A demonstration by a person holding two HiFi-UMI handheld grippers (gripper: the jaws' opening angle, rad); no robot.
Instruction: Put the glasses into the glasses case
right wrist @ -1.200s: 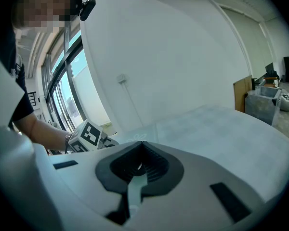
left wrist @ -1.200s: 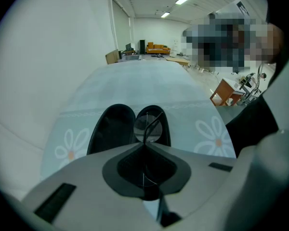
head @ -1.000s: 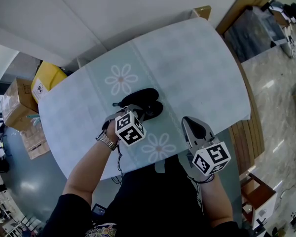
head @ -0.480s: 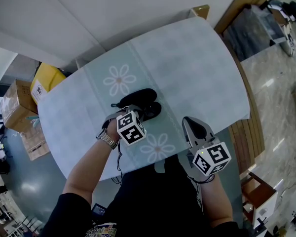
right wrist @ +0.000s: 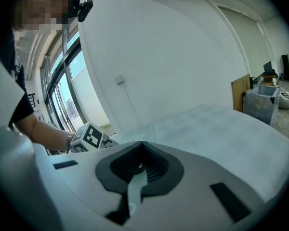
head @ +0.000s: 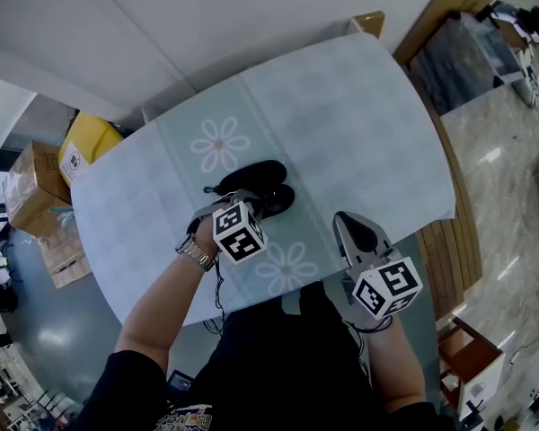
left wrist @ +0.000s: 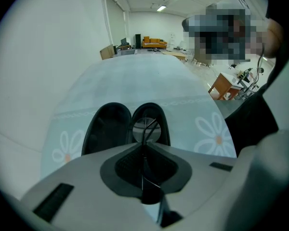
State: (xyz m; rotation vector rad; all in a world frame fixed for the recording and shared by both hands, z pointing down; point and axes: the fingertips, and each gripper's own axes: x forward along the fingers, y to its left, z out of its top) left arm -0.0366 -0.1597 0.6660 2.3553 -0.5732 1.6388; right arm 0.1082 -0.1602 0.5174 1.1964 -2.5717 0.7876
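Little differs from the earlier frames. The left gripper (head: 250,201) stays at the near end of the open black glasses case (head: 257,185). The right gripper (head: 343,224) still rests at about 4 o'clock from the case, near the table's (head: 359,124) front edge. Neither marker cube has shifted by more than a hair, and the case lies where it lay.

In the left gripper view, the left gripper's fingers (left wrist: 127,165) are clenched on a thin dark part of the glasses (left wrist: 145,130). One round lens stands just past the tips. It sits over the case's right-hand half, at 1 o'clock from the left-hand half (left wrist: 106,131). The right gripper's fingers (right wrist: 157,166) are pressed together with nothing between them, and only pale tablecloth shows beyond them.

From the head view the glasses cannot be made out, because the gripper and its cube cover them and the case is dark. In the left gripper view only that lens and a sliver of frame show. The rest of the glasses and the near end of both case halves are cut off by the gripper's grey body. Whether the lens touches the case lining cannot be told. The right gripper view catches the left gripper's marker cube (right wrist: 89,136) at 9 o'clock, but not the case.
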